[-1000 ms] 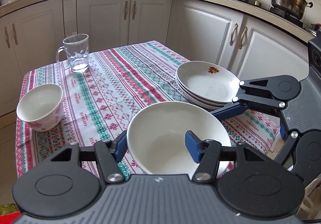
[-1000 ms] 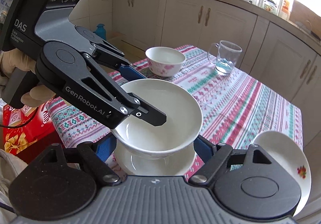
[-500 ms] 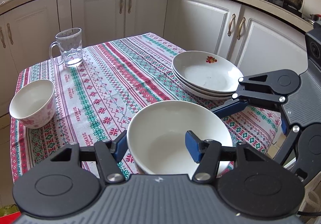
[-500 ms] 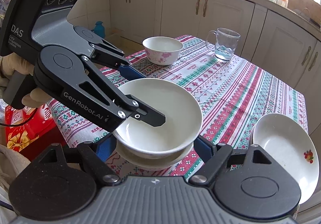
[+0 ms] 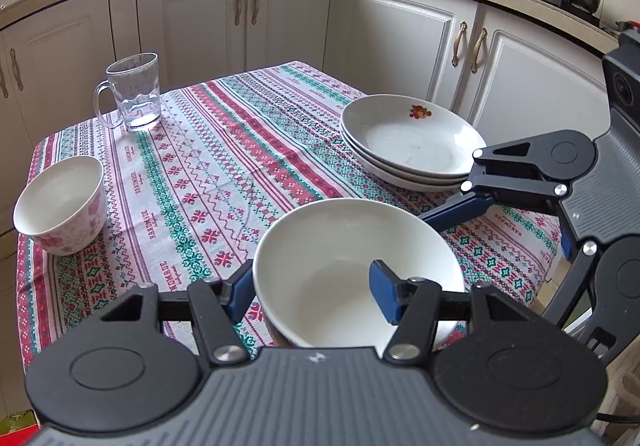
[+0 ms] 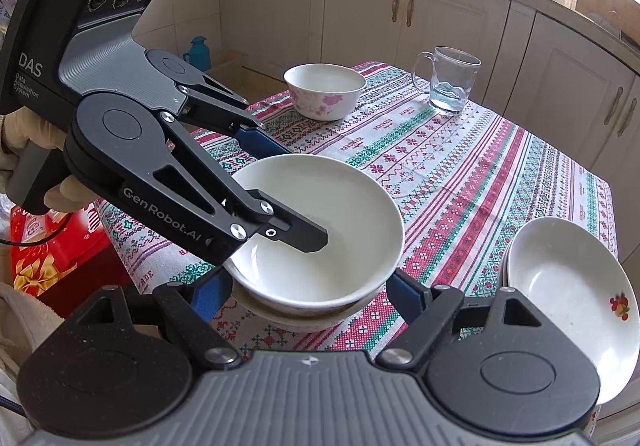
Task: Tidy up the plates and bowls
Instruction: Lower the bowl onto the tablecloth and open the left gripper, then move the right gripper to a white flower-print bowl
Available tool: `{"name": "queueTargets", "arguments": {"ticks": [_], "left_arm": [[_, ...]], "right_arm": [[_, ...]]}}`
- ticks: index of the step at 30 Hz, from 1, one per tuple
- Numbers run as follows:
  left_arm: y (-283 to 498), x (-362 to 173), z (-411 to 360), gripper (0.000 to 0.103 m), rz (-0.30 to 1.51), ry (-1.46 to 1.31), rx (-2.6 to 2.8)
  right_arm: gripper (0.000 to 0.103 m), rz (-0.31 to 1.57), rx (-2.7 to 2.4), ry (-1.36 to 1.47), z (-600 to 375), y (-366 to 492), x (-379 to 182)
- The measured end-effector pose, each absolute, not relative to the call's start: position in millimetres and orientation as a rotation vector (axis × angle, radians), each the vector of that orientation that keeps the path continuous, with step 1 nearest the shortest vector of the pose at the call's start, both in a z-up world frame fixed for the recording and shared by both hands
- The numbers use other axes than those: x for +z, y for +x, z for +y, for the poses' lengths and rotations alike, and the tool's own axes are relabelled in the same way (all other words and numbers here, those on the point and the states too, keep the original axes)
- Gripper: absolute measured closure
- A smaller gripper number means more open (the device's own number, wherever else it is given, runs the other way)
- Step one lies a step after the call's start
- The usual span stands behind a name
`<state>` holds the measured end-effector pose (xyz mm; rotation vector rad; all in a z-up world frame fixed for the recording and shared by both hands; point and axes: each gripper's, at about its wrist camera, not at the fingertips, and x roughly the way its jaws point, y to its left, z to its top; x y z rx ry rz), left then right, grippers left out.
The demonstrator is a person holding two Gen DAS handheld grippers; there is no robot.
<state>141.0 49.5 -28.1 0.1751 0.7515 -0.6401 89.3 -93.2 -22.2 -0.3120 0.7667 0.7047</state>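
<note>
Jaws of the left gripper [image 5: 314, 288] are clamped on the wall of a plain white ceramic bowl [image 5: 352, 270], one blue pad outside the rim and one inside; jaws of the right gripper [image 6: 308, 292] stand apart, one on either side of the bowls, and whether their pads touch I cannot tell.

Only the right wrist view shows that this bowl sits in a second, similar white bowl [image 6: 296, 320] whose rim peeks out beneath it, near the front edge of the counter [image 5: 224, 166], which wears a red, green and white patterned cloth. It also shows a gloved hand [image 6: 28, 150] gripping the left gripper's handle.

Only the left wrist view shows that the shallow white plate with a small red motif [image 5: 408, 136] tops a stack of three at the counter's right edge.

Both views show a white bowl with pink flowers [image 5: 60, 204] and a clear glass mug [image 5: 134, 92] at the far side.
</note>
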Motion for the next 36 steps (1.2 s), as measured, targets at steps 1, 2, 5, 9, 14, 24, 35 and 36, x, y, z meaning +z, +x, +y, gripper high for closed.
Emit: {"name": "queueTargets", "arguments": {"ticks": [1, 2, 5, 9, 14, 24, 35, 36], "left_arm": [[141, -29, 50, 0.044, 0.752, 0.174, -0.64], [142, -29, 50, 0.044, 0.753, 0.173, -0.64], [142, -31, 51, 0.042, 0.753, 0.172, -0.642], [140, -31, 55, 0.03, 0.733, 0.168, -0.629], [137, -24, 66, 0.024, 0.709, 0.16, -0.608], [130, -19, 92, 0.02, 0.695, 0.142, -0.549], [134, -18, 125, 0.012, 0.66, 0.145, -0.47], [137, -19, 130, 0.012, 0.66, 0.143, -0.459]], "right_arm": [[0.016, 0.766, 0.705, -0.312, -94, 89, -22], [0.016, 0.765, 0.706, -0.312, -94, 89, -22], [0.016, 0.764, 0.706, -0.313, -94, 90, -22], [0.012, 0.764, 0.71, -0.307, -94, 90, -22], [0.005, 0.743, 0.718, -0.316, -92, 87, -19], [0.005, 0.68, 0.705, -0.304, -92, 84, -4], [0.003, 0.665, 0.699, -0.333, -78, 97, 6], [0.003, 0.664, 0.701, -0.333, -76, 100, 7]]}}
